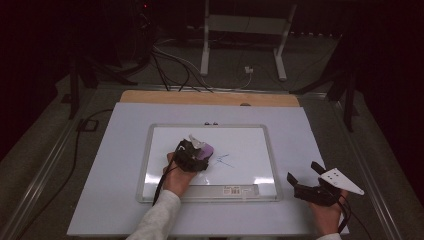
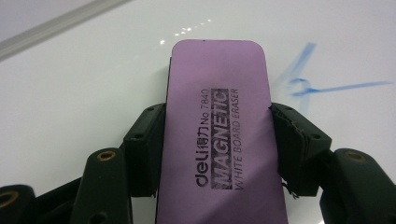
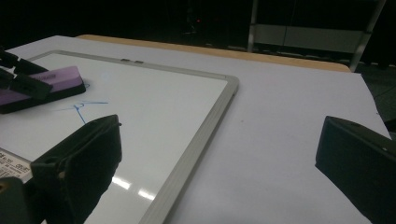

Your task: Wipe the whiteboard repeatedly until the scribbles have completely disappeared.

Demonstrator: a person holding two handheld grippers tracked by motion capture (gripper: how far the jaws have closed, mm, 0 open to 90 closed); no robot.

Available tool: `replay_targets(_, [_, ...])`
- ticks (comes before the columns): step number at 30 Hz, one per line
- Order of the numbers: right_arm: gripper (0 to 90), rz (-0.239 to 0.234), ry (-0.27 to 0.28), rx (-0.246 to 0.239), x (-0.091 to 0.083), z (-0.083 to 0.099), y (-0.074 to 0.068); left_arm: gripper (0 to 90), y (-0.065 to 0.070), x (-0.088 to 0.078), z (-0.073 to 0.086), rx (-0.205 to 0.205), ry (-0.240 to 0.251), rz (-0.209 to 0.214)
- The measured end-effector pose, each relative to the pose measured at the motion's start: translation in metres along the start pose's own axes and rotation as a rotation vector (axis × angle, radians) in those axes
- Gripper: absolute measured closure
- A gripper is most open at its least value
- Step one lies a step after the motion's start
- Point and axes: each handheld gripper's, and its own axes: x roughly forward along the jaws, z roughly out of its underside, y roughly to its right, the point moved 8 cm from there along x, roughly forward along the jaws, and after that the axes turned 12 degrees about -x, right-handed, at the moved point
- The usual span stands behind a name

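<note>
Eraser work is under way on the whiteboard. Left claw has its jaws partway closed and pressed on the long sides of a purple magnetic whiteboard eraser, which lies flat on the white panel and sticks out ahead of the jaws. Blue marker strokes sit just ahead of the eraser's front edge and off to its right in the left gripper view, with a faint blue smear between them and the pad, so the wipe looks part done at best. From above, the same marks lie just to the right of the left claw, near the middle of the board.

Right claw waits well apart, off the board's right edge over the white surface, jaws spread wide with nothing between them; its own view looks across the board's grey frame toward the eraser and the strokes beside it.

Next move, as I read it: slide the eraser forward and to the right over the blue lines, keeping the pad flat and pressed down, with the grip firm enough that the pad doesn't twist between the jaws.
</note>
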Motion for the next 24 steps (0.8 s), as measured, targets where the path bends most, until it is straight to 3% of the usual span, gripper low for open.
replay_targets(6, [0.6, -0.002, -0.002, -0.002, 0.000, 0.000, -0.001, 41.8, -0.022, 0.004, -0.008, -0.049, 0.002, -0.058])
replay_targets(12, [0.6, -0.003, -0.004, -0.001, 0.001, 0.000, -0.001, 41.8, -0.031, 0.011, -0.017, -0.085, 0.005, -0.084])
replay_targets(18, [0.6, -0.004, -0.004, -0.003, 0.001, 0.000, -0.001, 41.8, -0.031, 0.014, -0.020, -0.092, 0.007, -0.086])
replay_targets(20, [0.6, -0.005, -0.005, -0.004, 0.002, 0.000, -0.002, 41.8, -0.028, 0.015, -0.020, -0.093, 0.004, -0.068])
replay_targets(24, [0.6, -0.008, -0.007, -0.008, 0.003, 0.000, -0.003, 41.8, -0.015, 0.015, -0.019, -0.055, -0.003, -0.041])
